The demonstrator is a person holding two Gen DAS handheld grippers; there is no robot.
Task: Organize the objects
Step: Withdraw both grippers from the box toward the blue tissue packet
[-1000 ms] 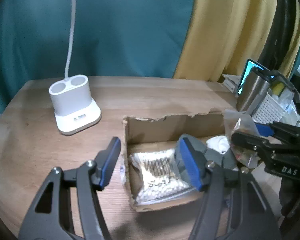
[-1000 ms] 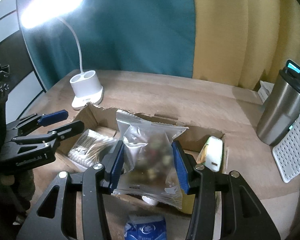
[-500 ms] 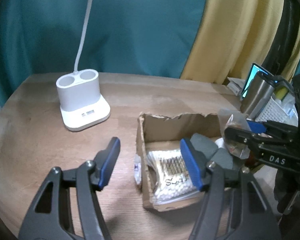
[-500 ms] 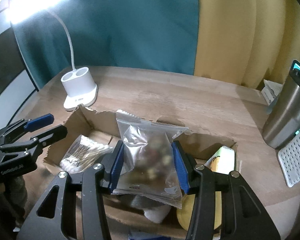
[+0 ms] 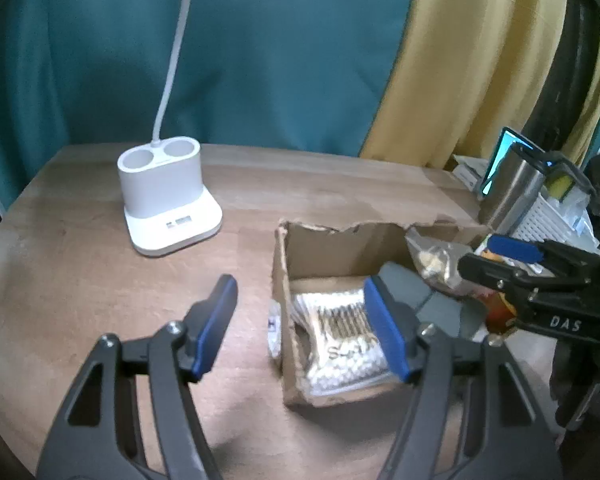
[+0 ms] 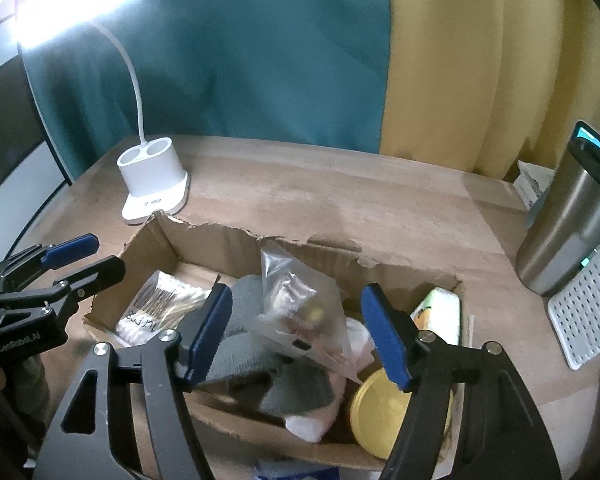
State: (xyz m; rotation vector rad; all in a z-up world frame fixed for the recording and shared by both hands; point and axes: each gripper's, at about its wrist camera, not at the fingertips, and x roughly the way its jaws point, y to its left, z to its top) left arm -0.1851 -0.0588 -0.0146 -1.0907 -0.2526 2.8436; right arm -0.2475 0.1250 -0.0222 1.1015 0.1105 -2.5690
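Note:
A torn cardboard box sits on the wooden table. My right gripper hovers over its middle, jaws opening. A clear bag of snacks lies loose between the pads on a grey cloth, and neither pad touches it. A bag of cotton swabs lies in the box's left end. My left gripper hangs above that end, jaws opening, nothing gripped. The left gripper and the right gripper each show in the other's view.
A white lamp base stands behind and left of the box. A steel tumbler and a white perforated tray stand at the right. The box also holds a yellow lid and a green-white packet.
My right gripper's jaws spread and let go of the clear bag, which settled into the box. The left gripper's jaws widened slightly, and the box now lies further right in its view.

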